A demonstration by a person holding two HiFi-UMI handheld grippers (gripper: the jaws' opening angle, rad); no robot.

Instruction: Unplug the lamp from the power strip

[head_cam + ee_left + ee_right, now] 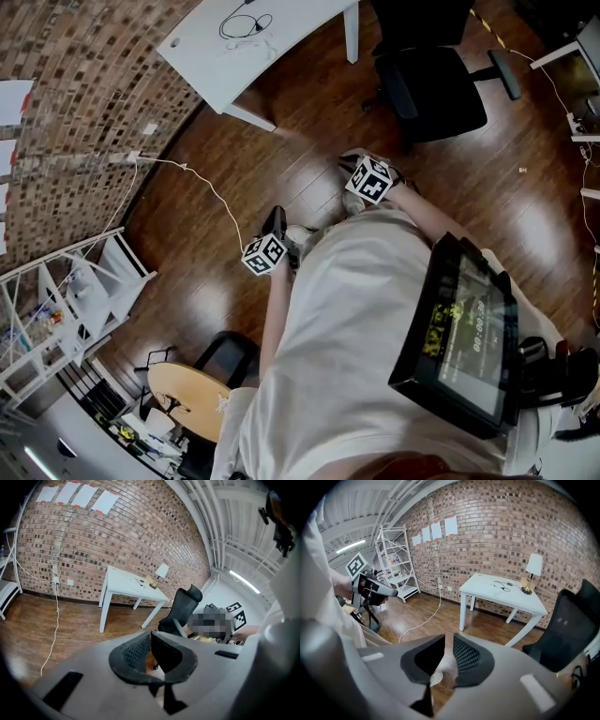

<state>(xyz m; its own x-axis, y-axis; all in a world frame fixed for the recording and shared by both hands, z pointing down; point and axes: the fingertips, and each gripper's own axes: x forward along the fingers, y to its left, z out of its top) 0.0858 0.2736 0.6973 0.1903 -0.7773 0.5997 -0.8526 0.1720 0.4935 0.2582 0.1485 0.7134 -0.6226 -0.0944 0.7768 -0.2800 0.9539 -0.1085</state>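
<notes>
While the lamp [533,569] stands on the white table [487,585] well away, the left gripper [150,637] is closed and empty. The right gripper [449,641] shows a narrow, empty gap.

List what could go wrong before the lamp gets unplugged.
1. The white cord trails across the floor from the wall toward the person; it could trip them or snag.
2. The office chair stands close by the white table, crowding the way to the lamp.
3. No power strip shows, so the wrong cable may get pulled.
</notes>
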